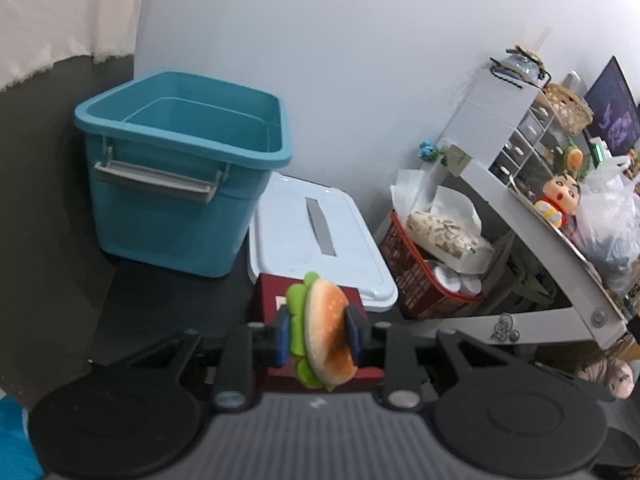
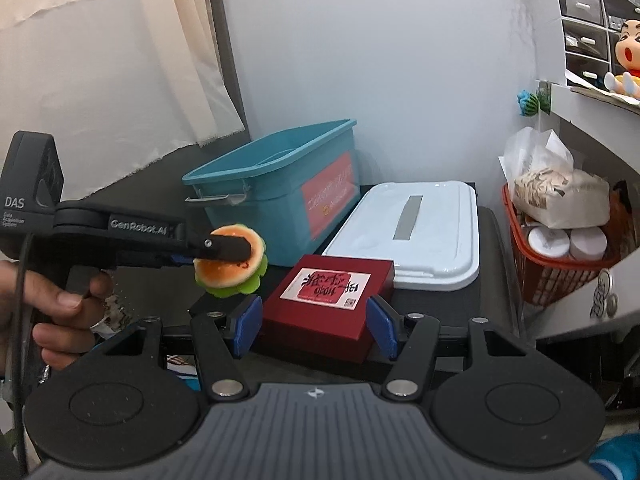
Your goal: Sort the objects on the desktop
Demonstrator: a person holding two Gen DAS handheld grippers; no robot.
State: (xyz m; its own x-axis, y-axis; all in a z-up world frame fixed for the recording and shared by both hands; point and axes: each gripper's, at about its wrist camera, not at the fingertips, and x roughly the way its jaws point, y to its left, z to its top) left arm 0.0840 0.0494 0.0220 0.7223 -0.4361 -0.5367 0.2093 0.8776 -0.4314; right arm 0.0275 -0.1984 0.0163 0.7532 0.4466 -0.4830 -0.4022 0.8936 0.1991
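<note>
The left tongs [image 1: 316, 336] clench a toy burger [image 1: 326, 334], held up off the counter [image 1: 160, 304]. The right tongs [image 2: 314, 322] grip a red box [image 2: 326, 306] just before the white lid [image 2: 416, 232], beside the blue bin [image 2: 280, 184].

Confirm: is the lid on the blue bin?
No, the blue bin stands open, and the white lid lies flat on the desk beside it.

Each camera sits just behind its own fingers, looking forward and slightly down over the table toward the wall. Both views share the teal bin [image 1: 182, 168] [image 2: 276, 184], white lid [image 1: 320, 240] [image 2: 416, 232], red box [image 1: 276, 292] [image 2: 328, 304] and toy burger [image 1: 326, 332] [image 2: 232, 260]; the right view also catches the left gripper [image 2: 224, 250] ahead-left of its fingers.
</note>
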